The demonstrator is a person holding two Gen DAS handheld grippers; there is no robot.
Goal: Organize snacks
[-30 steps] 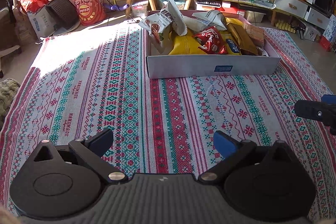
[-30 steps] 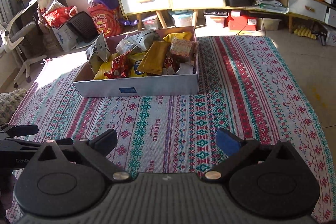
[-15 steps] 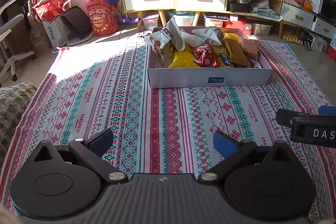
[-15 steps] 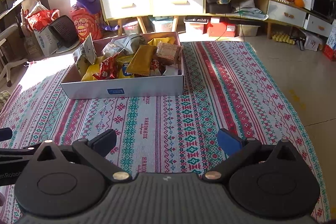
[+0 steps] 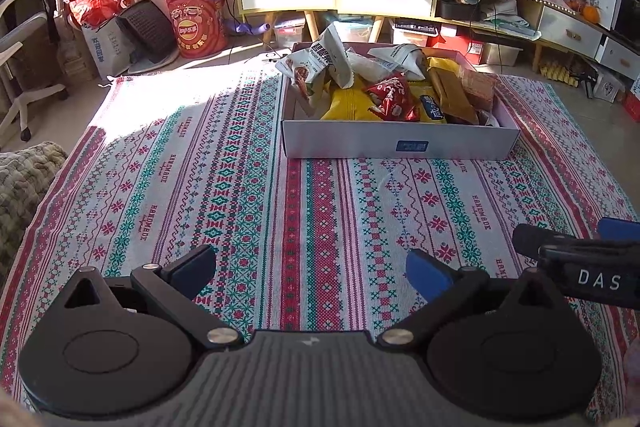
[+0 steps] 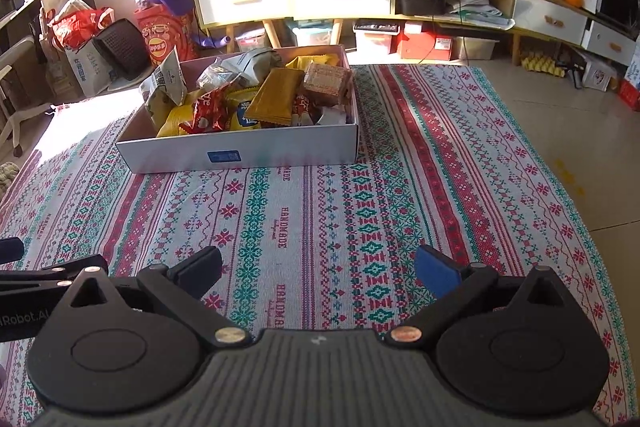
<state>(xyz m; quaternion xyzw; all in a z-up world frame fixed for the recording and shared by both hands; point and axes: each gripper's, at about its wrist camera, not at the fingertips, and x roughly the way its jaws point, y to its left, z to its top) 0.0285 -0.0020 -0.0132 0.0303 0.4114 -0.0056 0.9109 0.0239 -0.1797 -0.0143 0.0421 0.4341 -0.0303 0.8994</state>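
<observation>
Across the upper middle of my left wrist view sits a shallow white cardboard box on a striped, cross-stitch patterned cloth. Its long axis runs left to right across the frame, long front wall facing me. Snack packets are heaped inside: a white bag with Chinese print sticks up over the left end, a yellow bag, a crinkled red packet and a flat brown packet lying front to back. Packets beneath are hidden, and small print is unreadable. My left hand-held gripper hovers at lower centre, fingers spread wide, holding nothing. My right hand-held gripper is likewise spread and empty; in its view the box lies upper left, angled slightly.
</observation>
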